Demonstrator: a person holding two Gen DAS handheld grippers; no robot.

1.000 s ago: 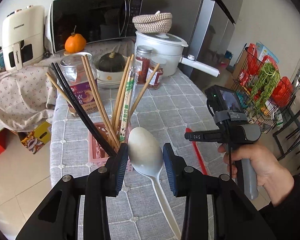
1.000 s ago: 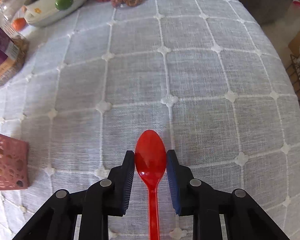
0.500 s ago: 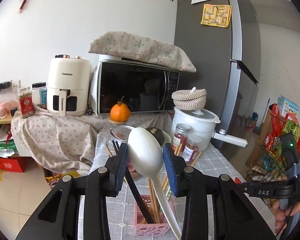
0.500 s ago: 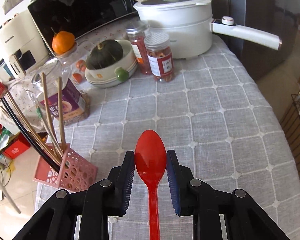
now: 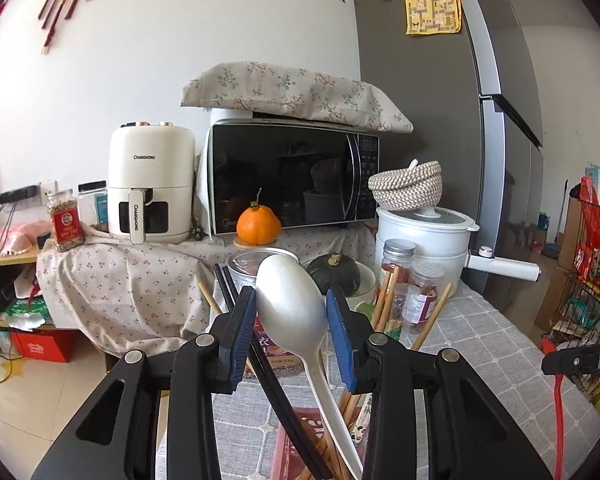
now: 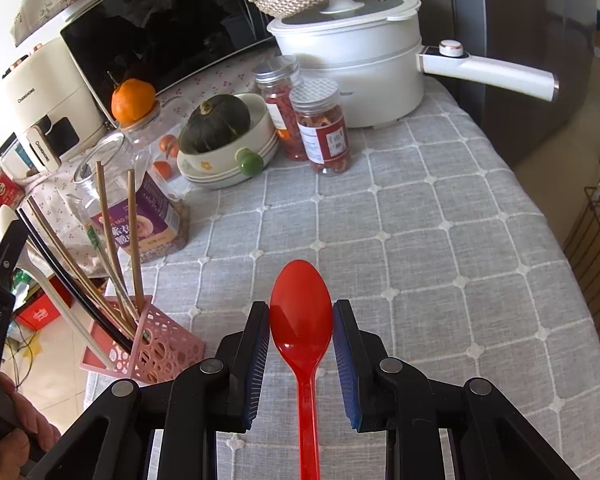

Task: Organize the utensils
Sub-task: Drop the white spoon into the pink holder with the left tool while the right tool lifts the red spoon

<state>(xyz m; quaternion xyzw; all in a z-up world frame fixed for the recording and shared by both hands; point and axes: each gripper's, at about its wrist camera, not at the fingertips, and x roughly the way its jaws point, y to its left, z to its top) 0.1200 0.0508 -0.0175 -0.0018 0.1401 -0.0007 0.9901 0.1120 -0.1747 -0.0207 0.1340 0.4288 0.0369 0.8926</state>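
Observation:
My left gripper (image 5: 291, 314) is shut on the bowl of a white spoon (image 5: 292, 312), whose handle slants down toward the pink utensil holder (image 5: 296, 432) below. That holder (image 6: 156, 344) stands at the table's left edge with several wooden chopsticks (image 6: 104, 216) and black ones in it. From the right wrist view the white spoon (image 6: 52, 292) leans at the holder's left side. My right gripper (image 6: 301, 322) is shut on the bowl of a red spoon (image 6: 300, 316), held in the air above the grey checked tablecloth (image 6: 440, 240), right of the holder.
Behind the holder stand a glass jar with a purple label (image 6: 148, 208), a bowl with a dark squash (image 6: 220, 136), two spice jars (image 6: 320, 128) and a white pot with a long handle (image 6: 360, 60). A microwave (image 5: 292, 176) and an air fryer (image 5: 152, 188) sit further back.
My left gripper tilted up from the table to face the appliances, still gripping the white spoon. My right gripper rose off the cloth with the red spoon, bringing the holder and pot into view.

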